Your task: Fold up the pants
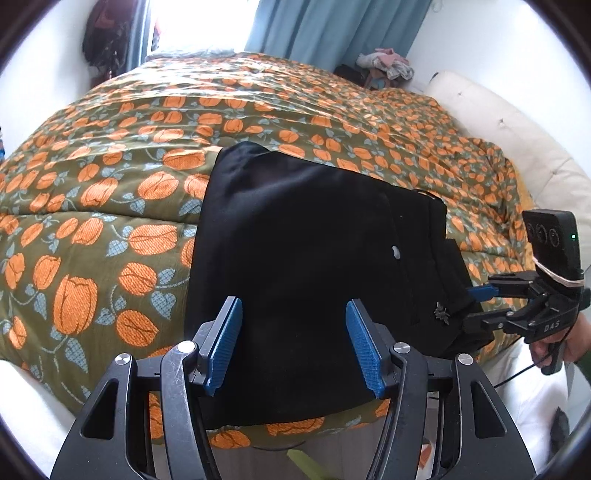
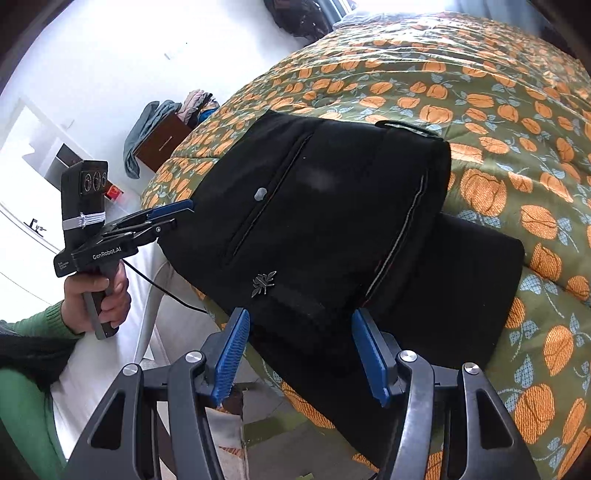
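Black pants (image 1: 295,236) lie folded in a thick stack near the front edge of the bed. A small silver emblem (image 2: 263,284) and a pale button (image 2: 260,194) show on top. My left gripper (image 1: 293,302) hovers over the stack's near side, its blue pads (image 1: 225,343) wide apart with no cloth pinched between them. It also shows from the side as the left gripper (image 2: 171,218) at the stack's left edge. My right gripper (image 2: 301,314) stands open above the pants (image 2: 332,221) at their near corner. The right gripper (image 1: 478,308) is also seen beside their right edge.
An olive bedspread (image 1: 129,166) with orange flowers covers the bed. A blue curtain (image 1: 332,26) hangs behind it and a white padded headboard (image 1: 498,122) lies to the right. A wooden nightstand (image 2: 162,144) piled with clothes stands beyond. A hand (image 2: 96,299) in a green sleeve holds the left tool.
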Motion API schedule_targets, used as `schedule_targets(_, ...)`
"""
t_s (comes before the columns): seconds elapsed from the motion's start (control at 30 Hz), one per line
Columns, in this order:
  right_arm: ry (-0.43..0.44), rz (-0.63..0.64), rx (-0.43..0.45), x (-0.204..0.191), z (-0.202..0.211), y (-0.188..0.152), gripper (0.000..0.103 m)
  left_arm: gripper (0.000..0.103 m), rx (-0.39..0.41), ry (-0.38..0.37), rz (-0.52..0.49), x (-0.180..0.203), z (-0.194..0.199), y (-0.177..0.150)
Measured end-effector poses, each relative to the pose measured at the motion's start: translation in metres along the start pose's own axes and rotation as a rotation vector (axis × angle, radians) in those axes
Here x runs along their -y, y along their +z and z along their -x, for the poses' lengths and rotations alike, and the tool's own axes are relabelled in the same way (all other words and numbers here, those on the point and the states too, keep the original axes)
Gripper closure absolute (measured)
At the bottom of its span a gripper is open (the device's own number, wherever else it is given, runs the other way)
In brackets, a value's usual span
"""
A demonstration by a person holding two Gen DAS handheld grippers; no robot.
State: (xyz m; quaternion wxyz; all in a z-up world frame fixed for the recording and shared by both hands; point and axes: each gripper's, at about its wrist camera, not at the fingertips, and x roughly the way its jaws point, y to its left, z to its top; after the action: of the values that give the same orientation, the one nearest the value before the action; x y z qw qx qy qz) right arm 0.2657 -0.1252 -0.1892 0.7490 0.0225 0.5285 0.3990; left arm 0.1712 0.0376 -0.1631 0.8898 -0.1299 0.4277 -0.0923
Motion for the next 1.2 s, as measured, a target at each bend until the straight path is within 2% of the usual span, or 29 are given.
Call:
schedule_targets(0.1,-0.017,0.011,-0.061,0.003,-0.014,0.004,0.043,0.042,0.0,0.002,0.004,0.0,0.0,0.0)
schedule_targets(0.2,0.062,0.015,-0.066,0.003,-0.01,0.006,0.051,0.038,-0.001,0.001,0.011,-0.001,-0.001,-0.001)
schedule_targets(0.27,0.074,0.023,-0.079,0.004,-0.008,0.007,0.055,0.036,0.0,0.001,0.011,0.001,-0.002,-0.001)
schedule_targets(0.4,0.123,-0.091,-0.096,0.021,-0.024,0.006,0.052,0.033,-0.002,0.027,-0.021,0.006,-0.003,-0.002)
schedule_targets(0.47,0.119,-0.103,-0.08,0.019,-0.025,0.005,0.064,0.033,-0.001,0.032,-0.026,0.005,-0.002,-0.001)
schedule_targets(0.53,0.116,-0.096,-0.048,0.009,-0.016,0.006,0.076,0.033,0.003,0.012,0.005,0.0,0.004,0.003)
schedule_targets(0.67,0.141,-0.105,0.079,-0.004,0.027,0.01,0.082,0.033,0.07,-0.034,0.08,-0.007,0.031,0.016)
schedule_targets(0.8,0.152,-0.137,0.198,-0.003,0.081,0.002,0.083,0.029,0.115,-0.059,0.098,-0.006,0.045,0.024)
schedule_targets(0.87,0.145,-0.16,0.227,0.003,0.1,-0.009,0.083,0.029,0.114,-0.063,0.092,-0.003,0.043,0.023)
schedule_targets(1.0,0.09,-0.228,0.207,0.025,0.107,-0.037,0.087,0.029,0.062,-0.051,0.071,0.003,0.027,0.013)
schedule_targets(1.1,0.036,-0.317,0.159,0.057,0.089,-0.068,0.088,0.029,0.025,-0.044,0.042,0.007,0.017,0.007)
schedule_targets(1.2,-0.008,-0.348,0.111,0.073,0.063,-0.081,0.087,0.029,0.005,-0.012,0.001,0.014,0.014,0.005)
